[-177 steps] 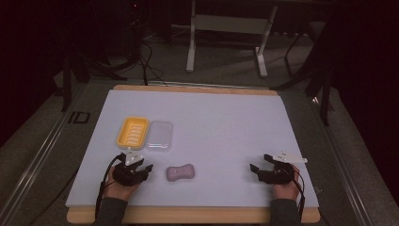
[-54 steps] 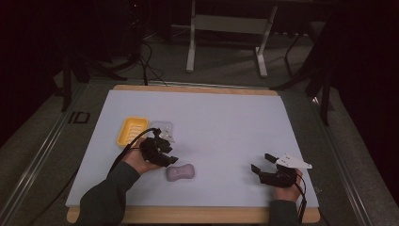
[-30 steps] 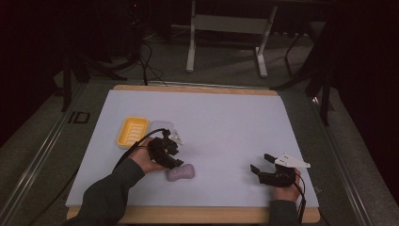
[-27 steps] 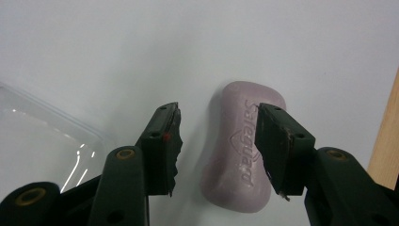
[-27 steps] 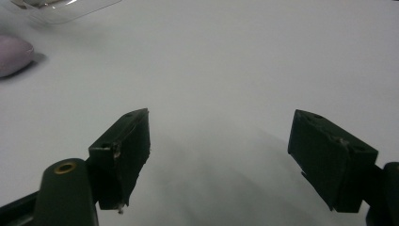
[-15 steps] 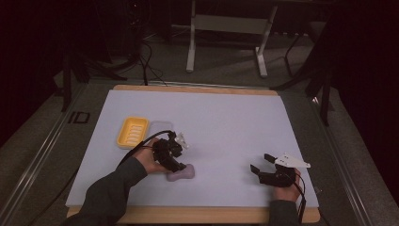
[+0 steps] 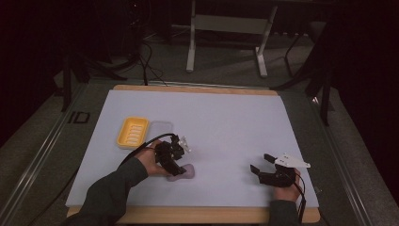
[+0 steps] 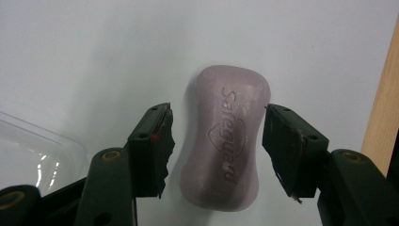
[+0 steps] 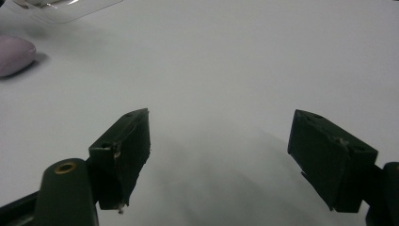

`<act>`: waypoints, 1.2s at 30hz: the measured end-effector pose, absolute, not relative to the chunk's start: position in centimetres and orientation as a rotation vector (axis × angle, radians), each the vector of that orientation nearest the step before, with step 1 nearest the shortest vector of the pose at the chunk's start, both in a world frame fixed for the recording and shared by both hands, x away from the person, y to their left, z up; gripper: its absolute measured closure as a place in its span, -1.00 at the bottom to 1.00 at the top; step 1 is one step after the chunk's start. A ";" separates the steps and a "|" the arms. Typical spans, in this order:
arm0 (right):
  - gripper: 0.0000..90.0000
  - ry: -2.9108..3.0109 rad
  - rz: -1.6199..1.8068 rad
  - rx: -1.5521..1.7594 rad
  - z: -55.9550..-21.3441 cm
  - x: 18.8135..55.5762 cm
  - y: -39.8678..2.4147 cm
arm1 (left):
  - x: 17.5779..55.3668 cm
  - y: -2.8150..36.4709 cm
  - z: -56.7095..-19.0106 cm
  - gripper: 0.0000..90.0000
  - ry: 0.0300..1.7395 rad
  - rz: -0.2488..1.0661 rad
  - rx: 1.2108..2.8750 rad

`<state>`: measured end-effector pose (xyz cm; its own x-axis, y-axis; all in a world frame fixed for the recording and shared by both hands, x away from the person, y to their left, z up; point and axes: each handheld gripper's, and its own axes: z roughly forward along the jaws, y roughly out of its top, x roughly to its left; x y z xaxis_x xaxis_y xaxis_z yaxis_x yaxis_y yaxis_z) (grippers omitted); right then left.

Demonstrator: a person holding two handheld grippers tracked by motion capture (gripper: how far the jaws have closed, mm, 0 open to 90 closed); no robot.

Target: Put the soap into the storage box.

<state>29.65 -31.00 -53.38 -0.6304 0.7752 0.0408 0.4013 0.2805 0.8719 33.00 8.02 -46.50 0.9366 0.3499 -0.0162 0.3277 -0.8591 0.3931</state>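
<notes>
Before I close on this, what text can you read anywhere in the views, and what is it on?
"Safeguard": embossed along the top face of the pink soap bar, which lies on the white mat between the jaws of the open left gripper.
"ID": dark marking on the grey surface left of the table in the high view; blurred, so uncertain.
No other readable text.

The high view was dim and grainy, its surroundings sunk into near-black while the table (image 7: 226,122) stayed palely lit; the gripper views were brighter, with soft shadows beside the soap (image 8: 226,141), glare on the clear lid (image 8: 33,150), and blurred far edges.
</notes>
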 end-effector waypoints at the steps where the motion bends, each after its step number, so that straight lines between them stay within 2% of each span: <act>1: -0.53 2.163 1.296 1.059 -53.4 29.7 -31.0 | 33.0 7.9 -46.6 -0.03 0.490 0.077 2.701; 36: -0.53 2.170 1.294 1.057 -53.4 29.7 -31.0 | 32.8 6.2 -48.6 -0.08 0.434 0.064 2.854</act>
<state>29.70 -30.98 -53.38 -0.6341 0.7722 0.0392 0.4018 0.2858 0.8700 32.84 6.25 -48.59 0.9545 0.2982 0.0052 0.2871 -0.9234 0.2549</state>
